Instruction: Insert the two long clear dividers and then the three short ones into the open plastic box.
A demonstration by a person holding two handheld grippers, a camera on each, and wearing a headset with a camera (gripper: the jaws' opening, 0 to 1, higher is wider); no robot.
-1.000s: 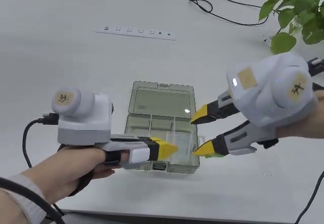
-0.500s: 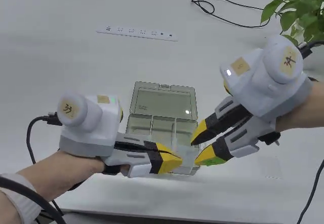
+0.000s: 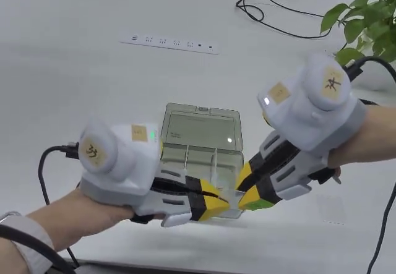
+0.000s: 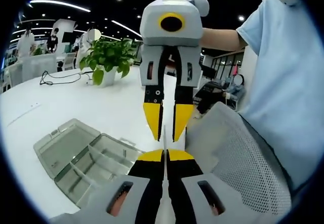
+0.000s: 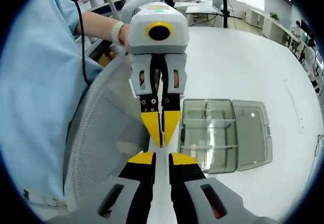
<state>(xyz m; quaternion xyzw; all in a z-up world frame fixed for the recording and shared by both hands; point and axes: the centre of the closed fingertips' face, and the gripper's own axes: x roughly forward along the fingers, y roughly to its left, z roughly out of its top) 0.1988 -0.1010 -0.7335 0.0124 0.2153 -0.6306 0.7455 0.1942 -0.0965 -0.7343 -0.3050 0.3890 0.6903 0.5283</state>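
Since a second ago the two grippers have closed in on each other, so that the left gripper (image 3: 218,205) and the right gripper (image 3: 246,187) now meet almost tip to tip above the near edge of the box, where before a clear gap lay between them. The white tabletop (image 3: 74,88) carries the scene, with a green potted plant (image 3: 365,14) at its far right corner. Both grippers are held in a person's hands, the right one tilted steeply down. The open plastic box (image 3: 201,128) lies between and just beyond them, lid folded flat away from the person, with clear partitions standing in its base. A white power strip (image 3: 170,42) and a looped black cable (image 3: 272,8) lie well beyond it. Seen edge-on in both gripper views, a thin clear divider (image 4: 163,135) spans from one pair of yellow-tipped tongs to the other, each pair clenched on one end of it, just above the box's near wall
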